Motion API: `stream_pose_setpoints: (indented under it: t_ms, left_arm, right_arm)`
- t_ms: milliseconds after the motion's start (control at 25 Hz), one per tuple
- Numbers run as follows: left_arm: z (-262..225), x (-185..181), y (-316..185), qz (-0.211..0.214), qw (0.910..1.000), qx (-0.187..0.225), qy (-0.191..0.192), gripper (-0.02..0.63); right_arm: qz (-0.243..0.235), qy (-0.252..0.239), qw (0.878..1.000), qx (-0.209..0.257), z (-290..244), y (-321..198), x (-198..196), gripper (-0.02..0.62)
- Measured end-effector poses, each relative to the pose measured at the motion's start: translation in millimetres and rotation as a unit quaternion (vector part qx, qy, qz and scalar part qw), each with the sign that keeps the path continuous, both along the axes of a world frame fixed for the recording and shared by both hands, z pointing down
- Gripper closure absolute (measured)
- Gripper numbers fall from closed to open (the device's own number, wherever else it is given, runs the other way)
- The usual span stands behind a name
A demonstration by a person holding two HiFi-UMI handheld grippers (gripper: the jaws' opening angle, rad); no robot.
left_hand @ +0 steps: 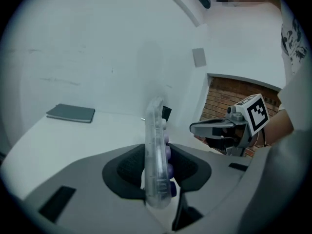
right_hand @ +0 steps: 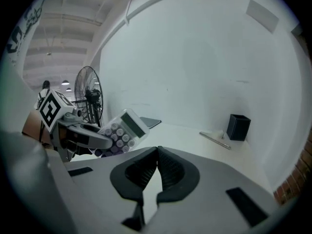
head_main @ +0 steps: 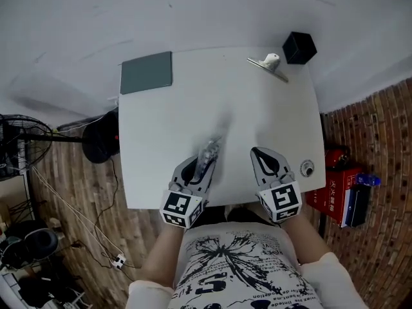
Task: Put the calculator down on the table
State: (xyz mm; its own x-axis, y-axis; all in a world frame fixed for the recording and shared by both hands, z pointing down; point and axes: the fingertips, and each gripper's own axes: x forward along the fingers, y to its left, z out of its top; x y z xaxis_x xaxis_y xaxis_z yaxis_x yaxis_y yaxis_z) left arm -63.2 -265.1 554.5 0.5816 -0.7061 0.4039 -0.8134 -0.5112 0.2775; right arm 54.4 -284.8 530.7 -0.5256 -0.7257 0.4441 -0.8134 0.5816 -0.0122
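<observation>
A clear-cased calculator point(left_hand: 157, 155) with purple keys stands on edge between the pads of my left gripper point(left_hand: 156, 172), which is shut on it. In the head view the calculator point(head_main: 208, 152) sticks out from the left gripper point(head_main: 198, 167) over the near part of the white table point(head_main: 193, 108). From the right gripper view the calculator point(right_hand: 119, 130) shows its keys and display, held up at the left. My right gripper point(right_hand: 157, 172) has its pads together with nothing between them; in the head view this right gripper point(head_main: 266, 161) hangs beside the left one over the table's near edge.
A grey notebook point(head_main: 146, 72) lies at the table's far left corner. A black box point(head_main: 299, 47) and a metal clip tool point(head_main: 268, 65) sit at the far right. A small round fitting point(head_main: 308, 168) is by the right edge. A fan point(right_hand: 87, 99) stands off to the left.
</observation>
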Motion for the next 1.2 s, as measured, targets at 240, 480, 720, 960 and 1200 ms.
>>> stream_pose_setpoints:
  t_ms: [240, 480, 720, 960, 1200]
  left_arm:
    - [39.7, 2.5, -6.4, 0.004, 0.9987, -0.049, 0.012, 0.462]
    - [53.0, 1.0, -12.9, -0.011, 0.9971, -0.069, 0.032, 0.459]
    - [64.8, -7.1, -22.6, -0.045, 0.9924, -0.105, 0.048, 0.452]
    - [72.4, -16.9, -21.4, -0.068, 0.9894, -0.122, 0.037, 0.436]
    - [80.1, -23.2, -24.2, -0.072, 0.9902, -0.119, 0.012, 0.402]
  right_arm:
    - [-0.012, 0.006, 1.0, -0.01, 21.4, -3.5, -10.4, 0.58]
    - [-0.001, 0.0, 1.0, -0.017, 29.6, -6.1, -9.0, 0.58]
    - [0.02, -0.03, 0.999, -0.033, 28.0, -7.9, -7.9, 0.58]
    - [0.03, -0.033, 0.998, -0.038, 27.3, -6.7, -2.5, 0.58]
    - [0.026, -0.031, 0.998, -0.044, 32.4, -6.3, -2.5, 0.58]
